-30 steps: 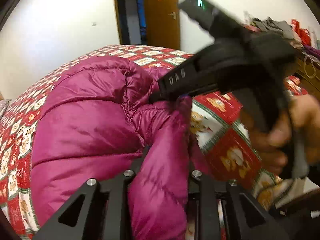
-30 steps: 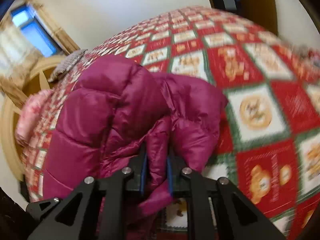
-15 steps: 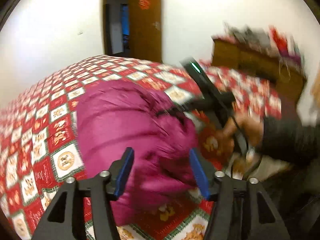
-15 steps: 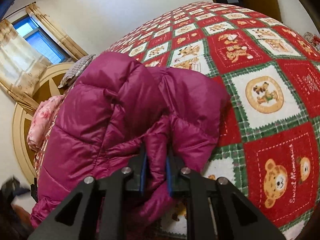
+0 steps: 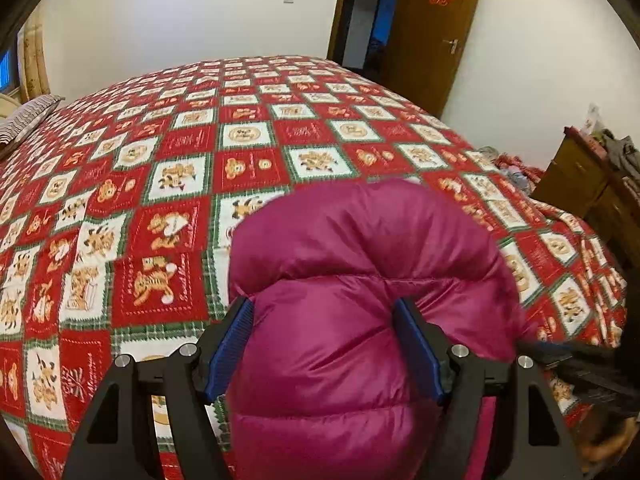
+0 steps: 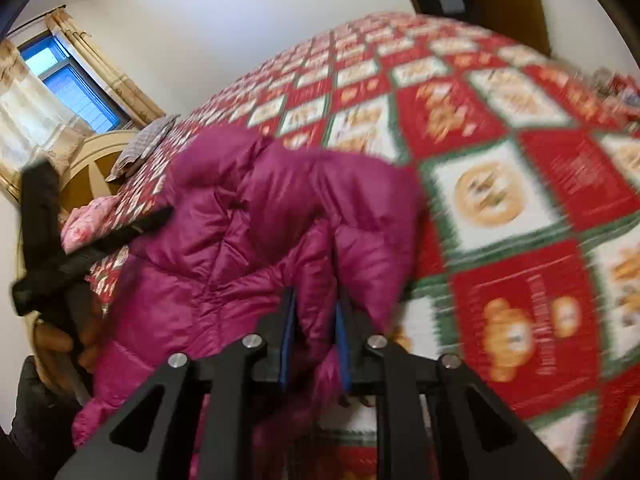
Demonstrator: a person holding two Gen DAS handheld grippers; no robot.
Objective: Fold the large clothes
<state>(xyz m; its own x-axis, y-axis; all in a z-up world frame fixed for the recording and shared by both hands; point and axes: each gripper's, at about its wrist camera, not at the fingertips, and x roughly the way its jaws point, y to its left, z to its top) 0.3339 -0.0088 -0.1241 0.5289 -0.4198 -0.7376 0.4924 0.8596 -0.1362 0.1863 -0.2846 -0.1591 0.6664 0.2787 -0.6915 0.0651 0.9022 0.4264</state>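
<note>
A magenta puffer jacket (image 5: 360, 280) lies bunched at the near edge of a bed; it also shows in the right wrist view (image 6: 248, 232). My left gripper (image 5: 324, 344) is open, its blue pads (image 5: 230, 344) on either side of a thick bulge of the jacket. My right gripper (image 6: 314, 340) is shut on a fold of the jacket near the bed edge. In the right wrist view the left gripper (image 6: 156, 218) and the hand holding it show at the left, reaching onto the jacket.
The bed carries a red, white and green bear-patterned quilt (image 5: 240, 140). A striped pillow (image 5: 24, 120) lies at the far left. A wooden door (image 5: 436, 28) and a wooden dresser (image 5: 592, 184) stand on the right. A window (image 6: 76, 92) with curtains is behind the headboard.
My left gripper let go of the jacket, opened, swung around and now straddles a thick part of it. My right gripper kept its hold and shifted slightly.
</note>
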